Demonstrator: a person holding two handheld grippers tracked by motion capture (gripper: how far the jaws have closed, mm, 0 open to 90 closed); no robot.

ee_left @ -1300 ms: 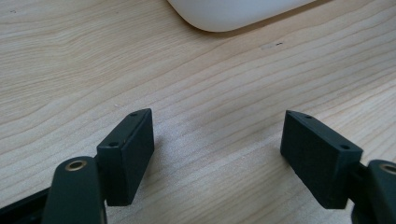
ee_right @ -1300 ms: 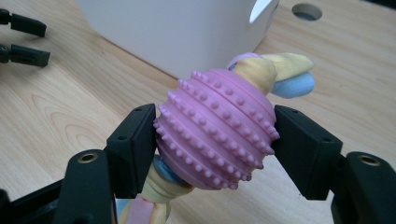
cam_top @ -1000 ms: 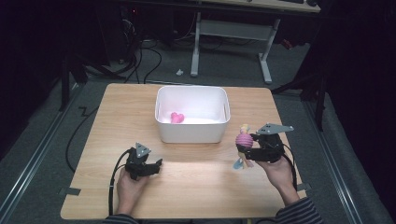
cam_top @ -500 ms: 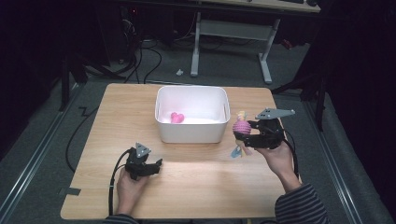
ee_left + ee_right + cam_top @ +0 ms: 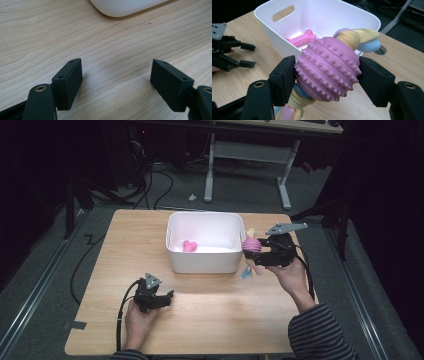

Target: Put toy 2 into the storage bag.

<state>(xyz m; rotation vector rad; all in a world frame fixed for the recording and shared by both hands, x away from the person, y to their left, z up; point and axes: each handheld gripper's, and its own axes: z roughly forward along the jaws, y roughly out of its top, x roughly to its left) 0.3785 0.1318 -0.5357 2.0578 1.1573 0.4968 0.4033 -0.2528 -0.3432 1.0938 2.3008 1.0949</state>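
1. At the left of the high view the left gripper [image 5: 169, 297] lies low on the wooden table [image 5: 125, 245], held in the person's left hand [image 5: 137, 322]; its jaws are spread with bare wood between them, as the left gripper view shows; its cable is partly hidden under the hand.
2. In the middle stands the white bin [image 5: 205, 265]; a pink bone toy [image 5: 189, 246] lies inside on its floor; in the right gripper view the bone [image 5: 302, 38] is partly hidden behind the ball.
3. At the right the right gripper [image 5: 254, 254] is held above the table, just beside the bin's right wall; its jaws pinch a pink studded ball [image 5: 328, 68] strung on a pastel rope [image 5: 359, 38]; the rope's lower end is cut off in the right gripper view and blurred in the high view.
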